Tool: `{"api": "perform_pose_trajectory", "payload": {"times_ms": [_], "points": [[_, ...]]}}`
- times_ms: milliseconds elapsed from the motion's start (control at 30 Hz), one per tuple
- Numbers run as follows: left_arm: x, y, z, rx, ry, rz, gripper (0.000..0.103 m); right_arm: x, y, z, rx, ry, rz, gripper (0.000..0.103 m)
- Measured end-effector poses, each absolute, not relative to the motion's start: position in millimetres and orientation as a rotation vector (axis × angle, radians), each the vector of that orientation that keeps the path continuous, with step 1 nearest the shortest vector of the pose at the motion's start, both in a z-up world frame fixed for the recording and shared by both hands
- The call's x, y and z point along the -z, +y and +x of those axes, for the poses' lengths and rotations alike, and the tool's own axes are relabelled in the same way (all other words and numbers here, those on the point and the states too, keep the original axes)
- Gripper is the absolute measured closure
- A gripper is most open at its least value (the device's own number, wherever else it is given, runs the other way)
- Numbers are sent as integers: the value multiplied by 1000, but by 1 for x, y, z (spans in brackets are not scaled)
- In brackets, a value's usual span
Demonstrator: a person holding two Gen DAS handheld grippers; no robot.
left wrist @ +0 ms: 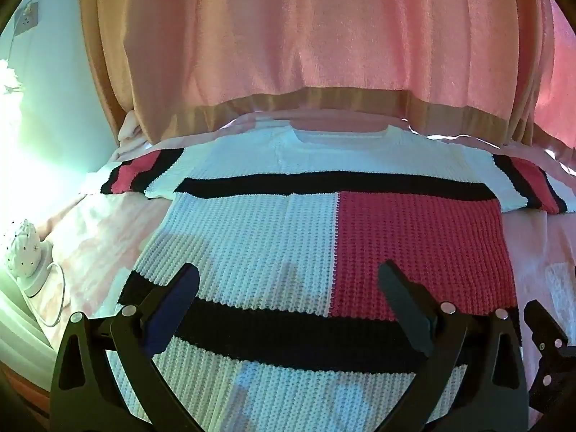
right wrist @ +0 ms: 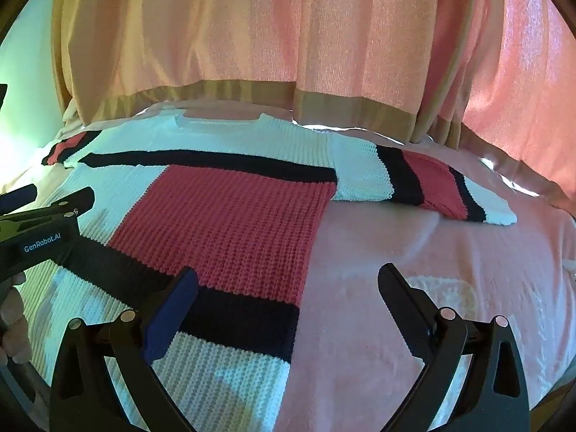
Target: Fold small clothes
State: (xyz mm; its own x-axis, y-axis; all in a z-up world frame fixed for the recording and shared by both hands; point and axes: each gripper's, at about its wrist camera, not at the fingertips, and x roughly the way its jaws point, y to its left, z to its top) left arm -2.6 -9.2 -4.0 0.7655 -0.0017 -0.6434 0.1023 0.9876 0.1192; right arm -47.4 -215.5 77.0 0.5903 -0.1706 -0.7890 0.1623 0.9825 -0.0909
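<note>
- A pink curtain [left wrist: 288, 36] with a tan hem band hangs across the whole far side of the scene, its lower edge reaching down to the far edge of the bed.
- A pink bedspread [right wrist: 414, 259] covers the bed; bare stretches of it show to the left and right of the garment.
- The knitted sweater [left wrist: 252, 237] lies flat and face up on the bedspread, neckline at the far end by the curtain, hem at the near end. It is white with black bands and a red block on its right half; both sleeves, striped black and red, stretch out to left and right at the far end.
- The left gripper [left wrist: 288, 302] hangs over the near part of the sweater, above the black band by the hem, its jaws spread wide with nothing between them.
- The right gripper [right wrist: 288, 306] is tilted down over the sweater's near right edge, one finger above the knit and the other above bare bedspread; its jaws also stand wide and grip nothing.
- A hand [right wrist: 12, 320] shows at the left border of the right wrist view, on the left gripper's handle.
- A small white lamp [left wrist: 25, 252] with a cord sits at the far left, beside the bed.
</note>
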Motion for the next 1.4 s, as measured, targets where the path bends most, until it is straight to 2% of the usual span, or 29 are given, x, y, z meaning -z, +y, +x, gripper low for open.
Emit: {"api": "perform_pose_trajectory", "payload": {"times_ms": [1400], "points": [[10,-16,-7,57,692,185,6,-76,-222,-48,197,920,3,5]]}}
